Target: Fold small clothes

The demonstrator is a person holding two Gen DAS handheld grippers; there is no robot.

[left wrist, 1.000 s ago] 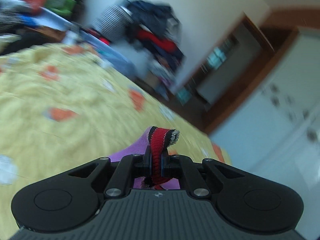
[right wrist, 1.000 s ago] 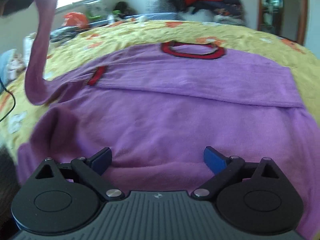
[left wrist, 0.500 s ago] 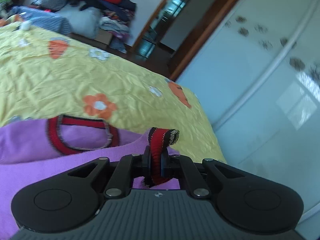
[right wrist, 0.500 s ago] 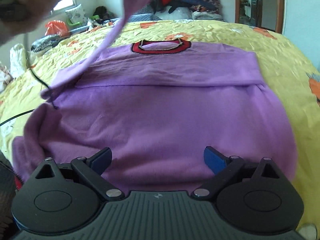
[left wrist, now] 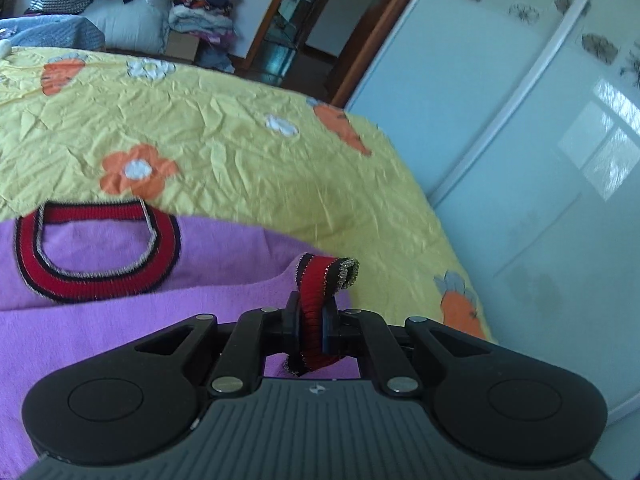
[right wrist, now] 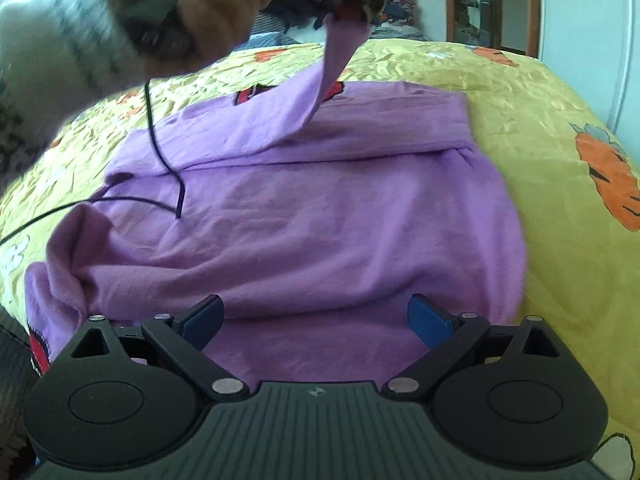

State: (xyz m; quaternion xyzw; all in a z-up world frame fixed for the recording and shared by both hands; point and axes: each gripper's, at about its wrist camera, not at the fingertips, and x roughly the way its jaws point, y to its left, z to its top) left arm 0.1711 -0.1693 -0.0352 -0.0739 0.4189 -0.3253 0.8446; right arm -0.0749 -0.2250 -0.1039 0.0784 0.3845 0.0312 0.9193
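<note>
Sleeve fold in hand: left gripper (left wrist: pixel 311 330) clamped on red cuff (left wrist: pixel 320 280), above purple sweater (right wrist: pixel 320 200). Right gripper (right wrist: pixel 316 320) apart, empty. Next, probably: lay sleeve across, release.

A bed with a wrinkled yellow bedspread (right wrist: pixel 520 92) printed with orange-and-white flowers and orange carrots carries everything. A purple sweater (right wrist: pixel 320 220) lies directly on the bedspread, its body spread flat, its red-and-black ribbed collar (left wrist: pixel 96 252) toward the far side of the bed. One sleeve is folded across the sweater's chest just below the collar; the other sleeve is lifted off the sweater, above the collar. A thin black cable (right wrist: pixel 160 152) trails across the sweater's left shoulder and onto the bedspread beside it. The sweater's near-left corner is rumpled.
</note>
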